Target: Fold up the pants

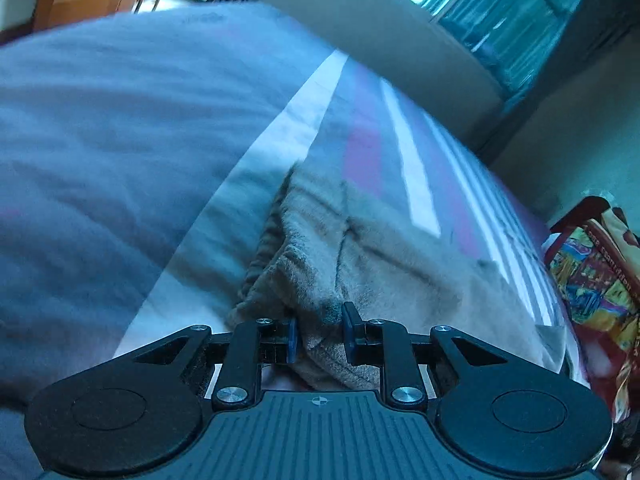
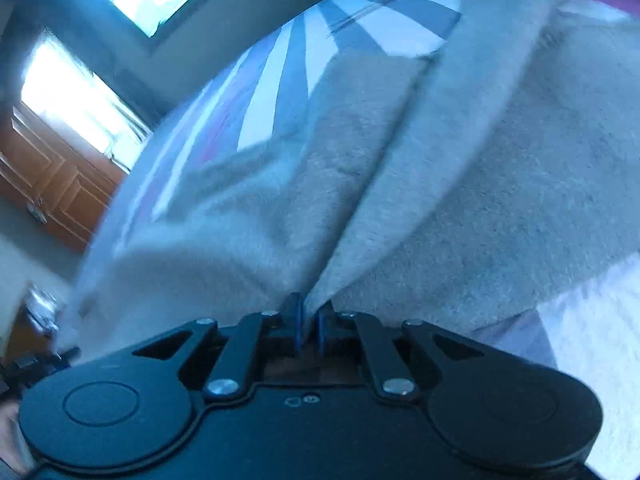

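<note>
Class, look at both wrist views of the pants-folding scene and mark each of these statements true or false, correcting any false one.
1. The left gripper is closed on a bunch of the fuzzy beige pants. True.
2. The right gripper hangs open with nothing between its fingers. False: it pinches an edge of the pants.
3. The pants lie on a striped bedsheet. True.
4. The pants are dark blue denim. False: they are a pale beige, fleecy fabric.
5. A colourful printed bag sits at the right edge of the left wrist view. True.
</note>
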### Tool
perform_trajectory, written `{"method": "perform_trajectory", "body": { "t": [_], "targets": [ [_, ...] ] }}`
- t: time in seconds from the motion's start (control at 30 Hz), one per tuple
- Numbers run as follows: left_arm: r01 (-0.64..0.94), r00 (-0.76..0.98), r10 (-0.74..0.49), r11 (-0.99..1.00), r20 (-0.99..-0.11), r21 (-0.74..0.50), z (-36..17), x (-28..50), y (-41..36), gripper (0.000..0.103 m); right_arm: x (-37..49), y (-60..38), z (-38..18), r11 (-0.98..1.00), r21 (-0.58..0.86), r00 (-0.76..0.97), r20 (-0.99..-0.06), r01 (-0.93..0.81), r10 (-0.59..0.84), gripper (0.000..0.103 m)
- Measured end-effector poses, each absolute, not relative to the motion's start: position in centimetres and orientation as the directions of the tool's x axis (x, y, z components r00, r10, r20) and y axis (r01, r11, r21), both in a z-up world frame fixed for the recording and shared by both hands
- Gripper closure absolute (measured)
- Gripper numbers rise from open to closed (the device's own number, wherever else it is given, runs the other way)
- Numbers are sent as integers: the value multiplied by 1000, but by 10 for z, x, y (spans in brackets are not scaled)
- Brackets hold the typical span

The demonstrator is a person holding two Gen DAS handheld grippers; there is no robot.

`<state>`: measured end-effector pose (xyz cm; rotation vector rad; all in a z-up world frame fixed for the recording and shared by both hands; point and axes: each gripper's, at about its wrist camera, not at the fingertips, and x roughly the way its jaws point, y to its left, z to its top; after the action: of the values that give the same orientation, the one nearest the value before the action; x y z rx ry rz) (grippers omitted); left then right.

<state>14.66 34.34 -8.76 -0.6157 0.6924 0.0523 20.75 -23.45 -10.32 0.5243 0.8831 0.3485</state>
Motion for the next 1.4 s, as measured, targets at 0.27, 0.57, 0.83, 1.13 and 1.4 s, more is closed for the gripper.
{"method": "perform_trajectory", "body": {
  "t": [0.27,0.57,0.83,1.13,1.4],
  "targets": [
    [-288,743,-56,873,-667,-394,-86,149,329,79,201,-231,-108,869,480,560,-689,-124,460,96],
    [-429,645,111,872,-756,-237,-76,141,305,46,226,-254,-58,971,237,711,-682,-8,172,43],
    [-419,634,69,868,-770,-266,-97,137,310,31,243,-280,-70,970,240,655,-738,33,161,96],
    [-399,621,87,891,-779,-218,-99,143,302,30,182,-318,-68,968,249,727,-662,-13,180,72],
    [-401,616,83,889,-783,-221,-100,143,301,29,265,-293,-73,991,-25,641,-765,-132,66,82]
  ]
}}
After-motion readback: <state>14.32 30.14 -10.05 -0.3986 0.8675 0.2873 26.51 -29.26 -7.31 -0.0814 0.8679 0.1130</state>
